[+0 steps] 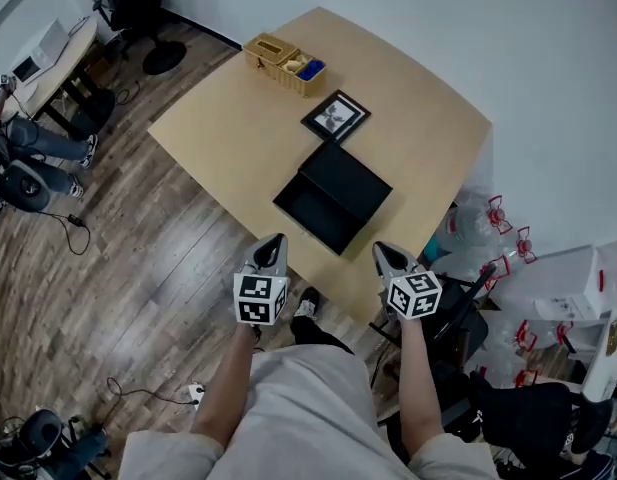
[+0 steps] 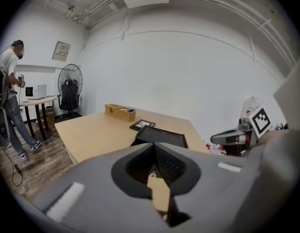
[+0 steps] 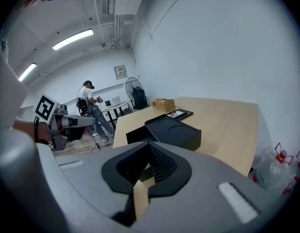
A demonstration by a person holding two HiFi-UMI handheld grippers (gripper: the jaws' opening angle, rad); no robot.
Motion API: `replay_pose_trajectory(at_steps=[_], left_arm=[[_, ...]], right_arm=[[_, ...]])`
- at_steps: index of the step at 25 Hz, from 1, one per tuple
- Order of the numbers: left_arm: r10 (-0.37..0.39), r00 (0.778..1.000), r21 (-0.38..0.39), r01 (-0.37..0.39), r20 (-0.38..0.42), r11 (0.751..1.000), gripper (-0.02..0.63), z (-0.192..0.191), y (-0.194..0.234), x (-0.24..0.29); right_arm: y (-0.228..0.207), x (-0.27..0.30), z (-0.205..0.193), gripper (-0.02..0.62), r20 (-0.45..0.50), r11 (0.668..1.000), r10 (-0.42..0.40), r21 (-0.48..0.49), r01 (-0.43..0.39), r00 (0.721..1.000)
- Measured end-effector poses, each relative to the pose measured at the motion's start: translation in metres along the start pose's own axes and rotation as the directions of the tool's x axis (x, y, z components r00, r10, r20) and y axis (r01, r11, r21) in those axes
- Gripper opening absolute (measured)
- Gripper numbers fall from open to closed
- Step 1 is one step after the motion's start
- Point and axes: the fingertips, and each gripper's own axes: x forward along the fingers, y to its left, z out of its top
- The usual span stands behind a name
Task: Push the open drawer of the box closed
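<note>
The black box (image 1: 350, 180) lies on the tan table (image 1: 228, 133), its drawer (image 1: 316, 215) pulled out toward the table's near edge. My left gripper (image 1: 275, 240) hovers just off that edge, left of the drawer, jaws shut and empty. On the other side my right gripper (image 1: 383, 250) is held level with it, also shut with nothing in it. From the left gripper view the box (image 2: 162, 136) sits beyond the closed jaws. The right gripper view shows the box (image 3: 178, 131) and the drawer's open side (image 3: 139, 134) ahead.
A wicker basket (image 1: 285, 64) and a framed picture (image 1: 336, 116) stand farther back on the table. Water bottles (image 1: 488, 230) and a black chair crowd the floor at the right. A fan (image 1: 138, 8) and a person (image 1: 33, 153) are at the far left.
</note>
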Motion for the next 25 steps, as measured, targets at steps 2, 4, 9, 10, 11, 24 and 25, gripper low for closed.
replay_pose_trajectory(at_steps=[2,4,9,10,11,24,25], left_arm=[[-0.016,1.000,0.012,0.016,-0.008,1.000,0.052,0.002,-0.002,0.012],[-0.027,1.000,0.024,0.028,-0.012,0.999,0.052,0.005,-0.004,0.023],[-0.040,0.999,0.039,0.041,-0.031,0.998,0.052,0.007,0.002,0.045],[-0.037,0.999,0.034,0.038,-0.034,0.999,0.052,0.006,0.004,0.048],[-0.032,0.999,0.027,0.033,-0.037,0.999,0.052,0.006,0.007,0.052],[-0.030,0.991,0.010,0.031,-0.127,0.999,0.052,-0.036,0.034,0.071],[-0.044,0.989,0.018,0.046,-0.138,0.999,0.052,-0.041,0.035,0.073]], right_arm=[[-0.018,0.007,0.011,0.002,-0.014,0.999,0.001,-0.044,-0.001,1.000],[-0.036,0.014,0.029,0.002,-0.012,0.996,-0.001,-0.088,0.000,1.000],[-0.068,0.045,0.084,0.002,-0.044,0.971,0.039,-0.236,-0.048,0.998],[-0.075,0.051,0.096,0.002,-0.056,0.963,0.033,-0.267,-0.047,0.998],[-0.082,0.058,0.109,0.002,-0.061,0.958,0.021,-0.283,-0.037,0.998],[-0.064,0.162,0.113,0.002,-0.298,0.901,0.174,-0.337,-0.274,0.939],[-0.062,0.167,0.102,0.002,-0.338,0.890,0.167,-0.352,-0.289,0.926]])
